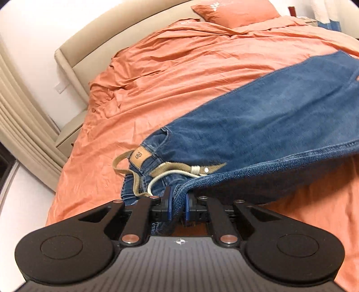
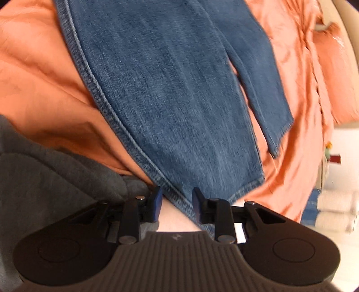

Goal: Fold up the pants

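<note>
Clearly, blue jeans [image 1: 258, 121] lie spread across a bed covered in a rumpled orange sheet [image 1: 170, 74]. Starting at the left of the left wrist view, pale pleated curtains [image 1: 20, 125] hang beside a beige padded headboard [image 1: 89, 45], and an orange pillow [image 1: 235, 11] sits at the far top. Moving rightward, the waistband of the jeans lies bunched near the camera, with a tan leather patch [image 1: 140, 156] and a tan woven belt [image 1: 161, 170] threaded through it (a pale cord loops out beside the belt). The left gripper [image 1: 178, 202] has its blue-padded fingers drawn together, clamped on a fold of denim at a seamed edge, which lifts off the sheet and runs away to the right.

In the right wrist view, a dark grey sleeve [image 2: 44, 161] fills the lower left. To its right the orange sheet shows, then a thick stitched seam of the jeans runs diagonally down to the right gripper [image 2: 177, 198]. Its fingers stand part-way apart with that seamed hem edge between them; whether the pads press on the cloth I cannot tell. Further right, the second leg [image 2: 264, 89] ends at its hem, lying on the sheet.
</note>
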The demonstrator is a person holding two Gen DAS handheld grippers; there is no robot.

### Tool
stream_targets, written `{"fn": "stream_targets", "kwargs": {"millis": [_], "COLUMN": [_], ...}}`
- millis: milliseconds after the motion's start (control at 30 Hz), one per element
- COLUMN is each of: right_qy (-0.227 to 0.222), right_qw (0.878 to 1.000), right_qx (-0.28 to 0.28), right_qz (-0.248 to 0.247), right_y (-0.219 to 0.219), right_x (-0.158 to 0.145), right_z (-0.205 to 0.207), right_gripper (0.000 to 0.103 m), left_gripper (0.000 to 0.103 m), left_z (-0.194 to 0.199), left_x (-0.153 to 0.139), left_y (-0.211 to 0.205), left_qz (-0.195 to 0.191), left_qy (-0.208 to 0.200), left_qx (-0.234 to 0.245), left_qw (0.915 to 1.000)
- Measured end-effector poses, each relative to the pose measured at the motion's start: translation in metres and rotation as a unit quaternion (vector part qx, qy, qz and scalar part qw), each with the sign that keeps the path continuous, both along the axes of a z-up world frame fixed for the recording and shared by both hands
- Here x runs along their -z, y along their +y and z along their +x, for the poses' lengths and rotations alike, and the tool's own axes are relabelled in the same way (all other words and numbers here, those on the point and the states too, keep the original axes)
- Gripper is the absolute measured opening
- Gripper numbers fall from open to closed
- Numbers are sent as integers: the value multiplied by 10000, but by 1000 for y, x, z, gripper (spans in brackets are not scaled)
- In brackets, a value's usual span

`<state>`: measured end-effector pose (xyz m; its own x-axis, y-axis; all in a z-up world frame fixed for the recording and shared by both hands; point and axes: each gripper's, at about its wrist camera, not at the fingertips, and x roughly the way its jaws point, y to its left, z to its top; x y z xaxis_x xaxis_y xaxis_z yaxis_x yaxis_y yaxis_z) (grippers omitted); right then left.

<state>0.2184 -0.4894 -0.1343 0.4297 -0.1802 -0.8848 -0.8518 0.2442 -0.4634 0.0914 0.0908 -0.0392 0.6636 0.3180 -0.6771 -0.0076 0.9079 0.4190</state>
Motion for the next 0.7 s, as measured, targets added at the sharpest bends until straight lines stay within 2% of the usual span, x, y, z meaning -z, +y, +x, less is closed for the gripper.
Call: {"fn": "stream_targets", "kwargs": {"millis": [233, 333, 400, 600, 700], "right_qy": [979, 1083, 1131, 622, 281], "right_qw": [9947, 9932, 9926, 9977, 9992], "right_qx": [-13, 65, 213, 229, 271], "right_qz": [-301, -424, -391, -127, 12], "right_y": [1, 6, 7, -3, -13], "right_x": [3, 11, 14, 4, -6], "right_z": [31, 43, 50, 28, 7], "right_gripper": [28, 28, 22, 6, 3], "left_gripper": [11, 11, 11, 10, 10], "left_z": [13, 17, 17, 16, 15], "left_x": [-8, -14, -16, -15, -15], "left_y": [0, -1, 0, 4, 5], "left_qz": [-249, -341, -427, -463, -492], "left_qy": [-201, -309, -358, -389, -407], "left_qx": [-388, -436, -479, -523, -525], "left_qw": [9987, 9980, 9973, 9968, 9966]}}
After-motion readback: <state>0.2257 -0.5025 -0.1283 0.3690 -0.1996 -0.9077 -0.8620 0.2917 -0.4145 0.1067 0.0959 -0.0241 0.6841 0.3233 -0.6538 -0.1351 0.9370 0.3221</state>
